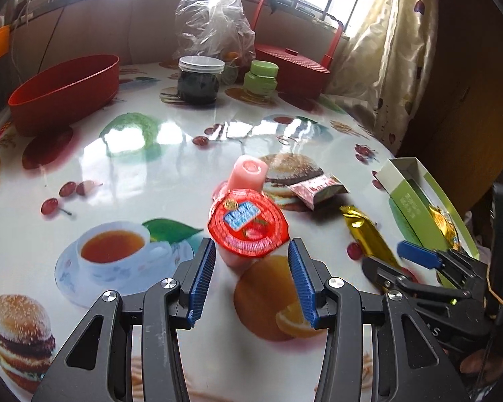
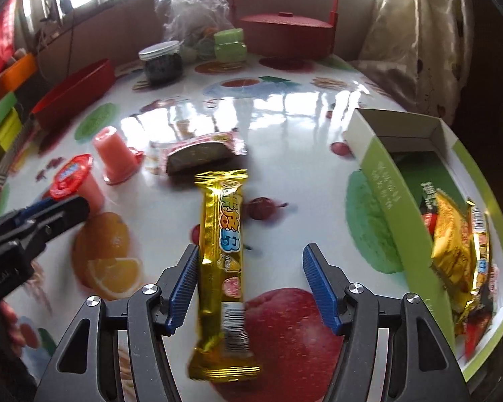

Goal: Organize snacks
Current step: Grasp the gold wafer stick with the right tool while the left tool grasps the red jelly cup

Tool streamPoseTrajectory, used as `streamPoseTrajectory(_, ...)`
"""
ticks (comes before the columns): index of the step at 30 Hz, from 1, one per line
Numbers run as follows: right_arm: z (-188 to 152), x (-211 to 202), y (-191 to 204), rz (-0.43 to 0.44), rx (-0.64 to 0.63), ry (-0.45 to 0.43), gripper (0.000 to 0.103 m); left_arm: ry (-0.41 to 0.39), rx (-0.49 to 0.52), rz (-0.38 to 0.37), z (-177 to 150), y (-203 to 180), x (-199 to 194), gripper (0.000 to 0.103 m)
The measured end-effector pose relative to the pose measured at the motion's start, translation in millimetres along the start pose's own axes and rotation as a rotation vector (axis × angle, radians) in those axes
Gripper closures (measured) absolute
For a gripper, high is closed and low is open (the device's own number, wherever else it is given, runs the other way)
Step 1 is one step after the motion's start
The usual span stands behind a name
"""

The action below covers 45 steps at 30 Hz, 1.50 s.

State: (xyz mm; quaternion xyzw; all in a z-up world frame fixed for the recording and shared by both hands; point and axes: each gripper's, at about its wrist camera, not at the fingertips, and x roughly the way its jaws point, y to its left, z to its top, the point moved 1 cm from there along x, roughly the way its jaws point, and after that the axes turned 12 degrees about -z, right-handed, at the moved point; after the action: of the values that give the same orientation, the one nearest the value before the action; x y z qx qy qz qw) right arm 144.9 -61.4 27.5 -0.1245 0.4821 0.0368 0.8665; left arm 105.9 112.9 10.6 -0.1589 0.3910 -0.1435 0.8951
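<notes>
**Both grippers lined up, neither closed yet**

Left wrist view: your left gripper (image 1: 251, 268) stands wide, holding nothing, with the upright jelly cup (image 1: 248, 229) just ahead of the fingertips and roughly centred between them. Its red foil lid faces up, so its axis is vertical and any approach angle works. Ease forward until the pads (image 1: 204, 278) flank the cup wall below the lid rim, then close gently, since the soft cup looks likely to deform. A 2nd jelly cup (image 1: 248, 174) stands inverted just behind, with a small pink wrapped snack (image 1: 317, 189) beside it; avoid nudging either one.

Right wrist view: your right gripper (image 2: 249, 284) is also wide and empty, straddling the gold snack bar (image 2: 223, 268). The bar lies flat on the table (image 2: 285, 127), its long axis running nearly straight away from you, parallel to the fingers, and sitting hard against the left finger. Shift left to centre it, then pinch across its narrow width. The green box (image 2: 389, 194) to your right, already holding gold packets (image 2: 459, 254), looks like the destination.
</notes>
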Motion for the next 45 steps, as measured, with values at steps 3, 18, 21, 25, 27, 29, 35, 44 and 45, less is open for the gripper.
streamPoseTrajectory(3,-1,0,-5,0.012,0.004,-0.006,0.040,0.005,-0.003,0.006,4,3,7,0.056)
streamPoseTrajectory(18,-3,-1,-6,0.021,0.009,-0.032,0.043,-0.065,-0.025,0.030,13,4,12,0.056)
streamPoseTrajectory(21,-4,-1,-8,0.019,0.016,-0.035,0.047,-0.070,-0.026,0.030,14,4,12,0.057)
streamPoseTrajectory(25,-4,-2,-11,0.013,0.025,-0.040,0.053,-0.074,-0.020,0.029,13,4,11,0.061)
streamPoseTrajectory(27,-4,-2,-11,0.007,0.030,-0.041,0.057,-0.073,-0.011,0.029,13,2,11,0.061)
streamPoseTrajectory(29,-5,-2,-13,0.005,0.036,-0.044,0.062,-0.075,-0.003,0.029,13,0,10,0.061)
streamPoseTrajectory(35,-5,-3,-14,0.013,0.036,-0.050,0.080,-0.078,0.007,0.024,11,-5,8,0.061)
streamPoseTrajectory(44,-6,-7,-16,0.039,0.041,-0.060,0.081,-0.078,0.023,0.015,9,-13,4,0.061)
streamPoseTrajectory(45,-6,-8,-17,0.043,0.045,-0.065,0.081,-0.080,0.032,0.011,8,-15,2,0.061)
